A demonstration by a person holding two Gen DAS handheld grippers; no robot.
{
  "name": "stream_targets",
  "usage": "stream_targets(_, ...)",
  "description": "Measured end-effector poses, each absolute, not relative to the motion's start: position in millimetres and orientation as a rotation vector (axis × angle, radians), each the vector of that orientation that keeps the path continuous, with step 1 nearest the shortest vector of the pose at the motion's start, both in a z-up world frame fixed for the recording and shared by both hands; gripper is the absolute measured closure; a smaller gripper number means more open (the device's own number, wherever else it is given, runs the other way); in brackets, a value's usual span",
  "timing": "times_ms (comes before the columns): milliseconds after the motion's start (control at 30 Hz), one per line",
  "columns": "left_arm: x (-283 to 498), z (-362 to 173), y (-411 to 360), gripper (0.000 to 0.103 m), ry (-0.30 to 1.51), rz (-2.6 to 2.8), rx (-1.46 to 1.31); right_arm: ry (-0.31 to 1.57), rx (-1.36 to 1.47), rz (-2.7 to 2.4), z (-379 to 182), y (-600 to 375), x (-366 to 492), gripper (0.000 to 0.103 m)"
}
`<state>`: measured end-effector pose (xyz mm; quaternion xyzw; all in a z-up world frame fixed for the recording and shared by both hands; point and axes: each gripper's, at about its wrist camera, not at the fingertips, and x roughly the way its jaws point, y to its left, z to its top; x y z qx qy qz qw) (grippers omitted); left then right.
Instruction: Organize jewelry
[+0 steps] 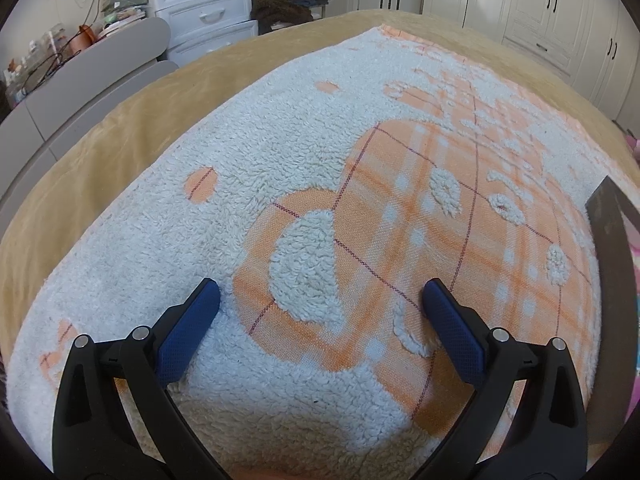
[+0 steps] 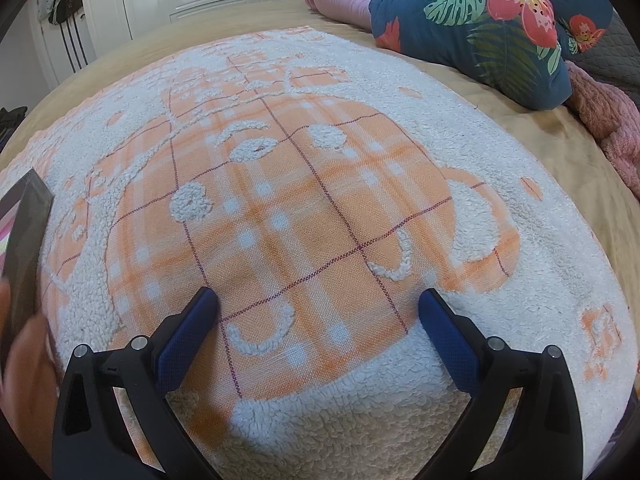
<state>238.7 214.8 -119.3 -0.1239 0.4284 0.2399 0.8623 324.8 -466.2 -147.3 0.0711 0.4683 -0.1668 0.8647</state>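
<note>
No jewelry shows in either view. A dark flat box (image 1: 614, 280) stands on its edge at the right border of the left wrist view; the same dark box (image 2: 22, 240) appears at the left border of the right wrist view, with a blurred hand (image 2: 24, 364) on it. My left gripper (image 1: 320, 296) hovers open over the white and orange fleecy towel (image 1: 280, 152), nothing between its blue pads. My right gripper (image 2: 318, 300) is open too, over the towel (image 2: 520, 168), empty.
The towel lies on a beige bed cover (image 1: 100, 128). A floral pillow (image 2: 480, 28) and pink blankets (image 2: 608, 128) lie at the far right. White drawers (image 1: 204, 4), a grey chair (image 1: 80, 92) and white wardrobes (image 1: 560, 20) stand beyond the bed.
</note>
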Motion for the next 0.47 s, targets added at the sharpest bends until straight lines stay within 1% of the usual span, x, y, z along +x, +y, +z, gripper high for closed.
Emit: stream_targets(467, 238.8, -119.1, 211.8, 0.01, 0.912, 0.511, -0.245, 0.981, 0.149, -0.35, -147.0, -466.6, 324.4, 0.005)
